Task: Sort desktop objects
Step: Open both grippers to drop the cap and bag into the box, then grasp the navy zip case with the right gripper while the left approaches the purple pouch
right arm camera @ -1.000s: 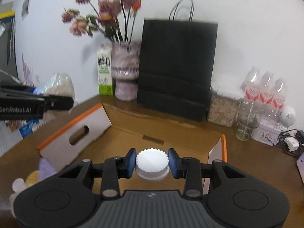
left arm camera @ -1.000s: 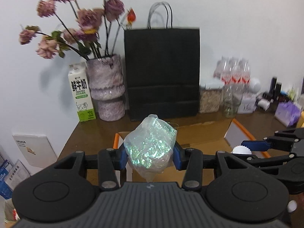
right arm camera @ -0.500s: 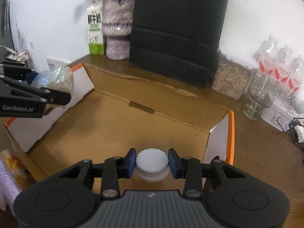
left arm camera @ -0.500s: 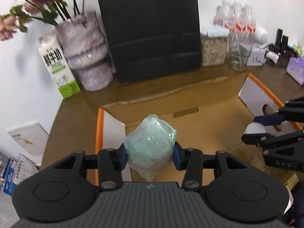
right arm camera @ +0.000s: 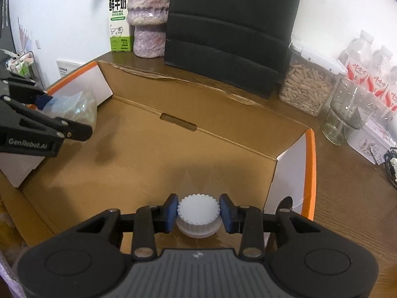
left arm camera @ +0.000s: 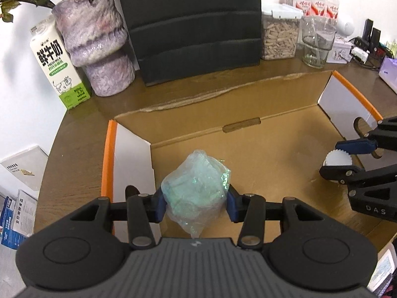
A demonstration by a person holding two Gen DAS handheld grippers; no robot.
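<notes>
Left gripper (left arm camera: 196, 203), closed tight on a crinkly see-through bag (left arm camera: 196, 191) with something pale green inside. Held up over the near left part of the cardboard box (left arm camera: 248, 154), just beside its white and orange left wall.

Right gripper (right arm camera: 198, 212), closed tight on a white cap (right arm camera: 198, 211) with a bumpy edge. Held over the near right part of the same box, close to the right wall.

At the far side of the desk: a milk carton (left arm camera: 59, 67), a purple vase (left arm camera: 96, 39), a black paper bag (left arm camera: 193, 22), a jar (left arm camera: 280, 34) and a glass (left arm camera: 316, 47).
</notes>
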